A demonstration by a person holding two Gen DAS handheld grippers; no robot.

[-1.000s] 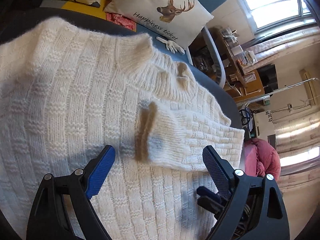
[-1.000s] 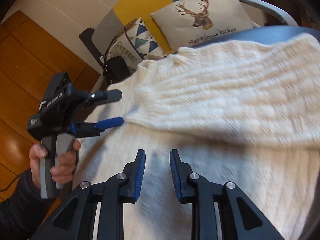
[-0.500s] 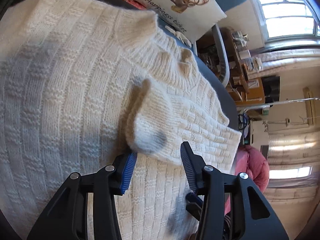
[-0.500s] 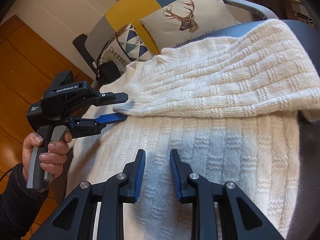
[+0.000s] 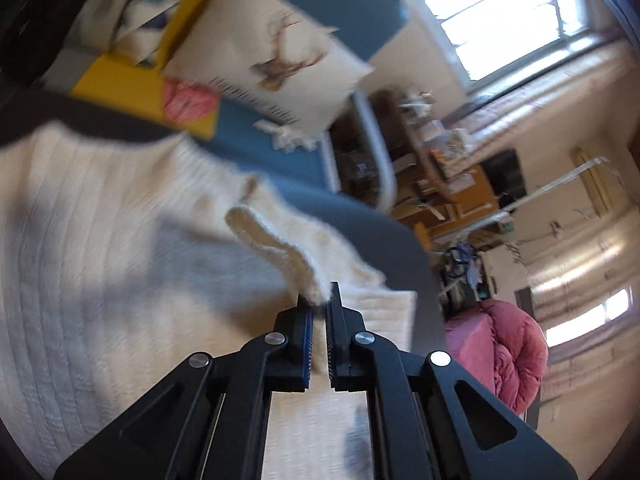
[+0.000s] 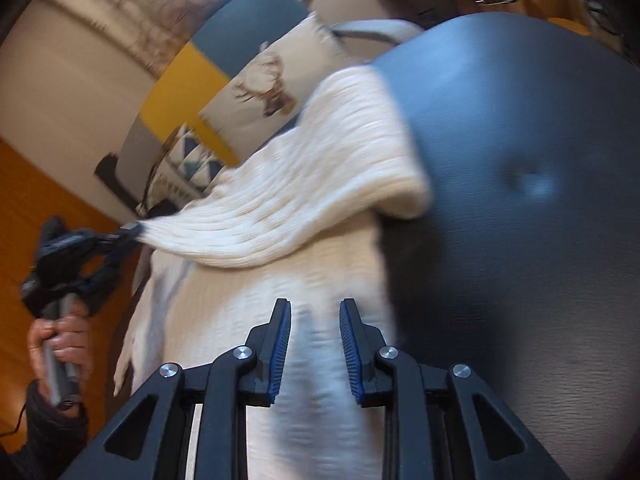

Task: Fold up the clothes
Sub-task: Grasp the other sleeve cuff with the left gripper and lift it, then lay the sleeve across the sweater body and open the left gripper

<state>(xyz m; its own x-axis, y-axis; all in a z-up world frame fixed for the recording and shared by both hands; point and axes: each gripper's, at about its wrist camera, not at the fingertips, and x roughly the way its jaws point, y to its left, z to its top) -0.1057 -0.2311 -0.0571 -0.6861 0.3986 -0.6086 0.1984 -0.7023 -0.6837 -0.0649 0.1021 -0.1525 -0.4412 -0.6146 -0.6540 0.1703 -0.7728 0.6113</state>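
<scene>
A cream knitted sweater [image 5: 100,260] lies spread on a dark padded seat [image 6: 520,160]. My left gripper [image 5: 318,304] is shut on the cuff of its sleeve [image 5: 272,248] and holds it lifted off the sweater's body. In the right wrist view the same left gripper [image 6: 128,236], held by a hand [image 6: 60,340], pulls the sleeve [image 6: 280,216] out to the left. My right gripper [image 6: 315,320] hovers over the sweater's lower part [image 6: 312,420] near its right edge. Its jaws stand a little apart with nothing between them.
A deer-print pillow [image 5: 280,52] and a triangle-patterned pillow [image 6: 192,160] lean on a yellow and blue sofa behind the seat. A pink bundle [image 5: 508,352], cluttered shelves [image 5: 440,168] and a window [image 5: 500,20] are to the right. Wooden floor [image 6: 24,200] lies at the left.
The left gripper closed on the sleeve cuff and raised it off the sweater. The right gripper swung across toward the sweater's right edge and rolled, bringing the bare dark seat into view.
</scene>
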